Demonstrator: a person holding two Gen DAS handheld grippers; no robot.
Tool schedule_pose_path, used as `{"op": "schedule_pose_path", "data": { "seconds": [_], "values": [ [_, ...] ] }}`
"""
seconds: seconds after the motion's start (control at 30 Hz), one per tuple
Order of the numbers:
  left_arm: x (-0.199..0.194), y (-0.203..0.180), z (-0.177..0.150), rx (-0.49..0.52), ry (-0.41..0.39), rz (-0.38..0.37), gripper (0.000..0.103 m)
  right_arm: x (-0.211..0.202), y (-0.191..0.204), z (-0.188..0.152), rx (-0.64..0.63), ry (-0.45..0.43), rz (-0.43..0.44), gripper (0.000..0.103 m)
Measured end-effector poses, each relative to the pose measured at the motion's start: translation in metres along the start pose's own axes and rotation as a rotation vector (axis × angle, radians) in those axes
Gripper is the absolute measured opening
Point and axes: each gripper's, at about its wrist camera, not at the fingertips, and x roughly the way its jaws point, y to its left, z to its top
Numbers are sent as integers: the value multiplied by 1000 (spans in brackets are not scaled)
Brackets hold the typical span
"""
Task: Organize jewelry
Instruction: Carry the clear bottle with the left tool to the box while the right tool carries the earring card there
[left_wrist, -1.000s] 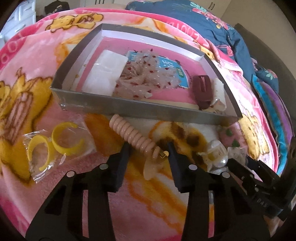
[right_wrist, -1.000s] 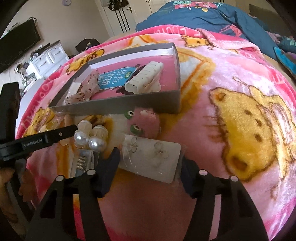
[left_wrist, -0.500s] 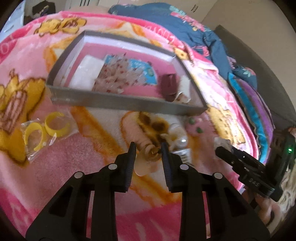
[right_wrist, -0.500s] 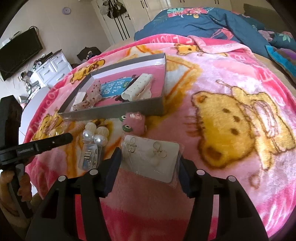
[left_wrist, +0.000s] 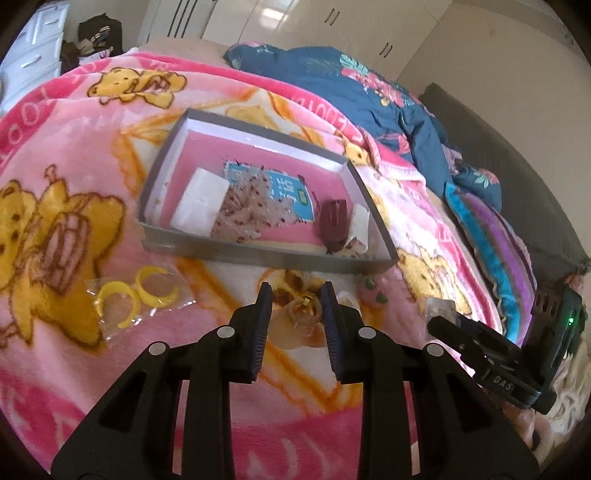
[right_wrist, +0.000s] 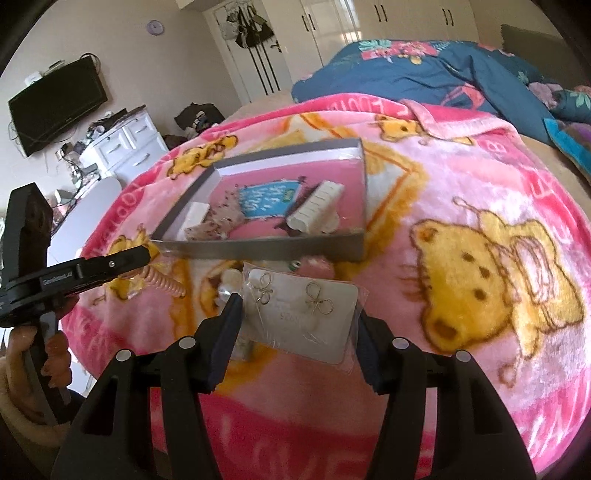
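Left gripper (left_wrist: 296, 295): jaws narrow, clamped on the peach spiral hair tie (right_wrist: 165, 283), lifted clear of the pink blanket (left_wrist: 55, 155). Right gripper (right_wrist: 295, 317): jaws about half open, pressed on both edges of the earring card (right_wrist: 304, 314), also raised. Grey tray (left_wrist: 258, 254) lies far of both, already holding a scrunchie (left_wrist: 255, 210) and a dark red claw clip (left_wrist: 334, 221). Step judged: carrying two picked items to the tray. Next: bring each over the near wall, lower into bare pink floor, release. Yellow rings in bag (left_wrist: 136, 299) remain near left.
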Motion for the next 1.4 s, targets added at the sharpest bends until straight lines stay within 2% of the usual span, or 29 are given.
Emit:
{"op": "schedule_pose_path", "data": {
  "seconds": [0.8, 1.1, 1.4],
  "values": [
    [-47, 35, 36, -93, -157, 13, 19, 14, 43, 42, -62, -72, 103, 55],
    [-60, 38, 53, -98, -196, 14, 19, 22, 42, 58, -54, -95, 113, 55],
    [-55, 16, 80, -55, -205, -11, 19, 21, 26, 68, -25, -116, 96, 55]
  ]
}}
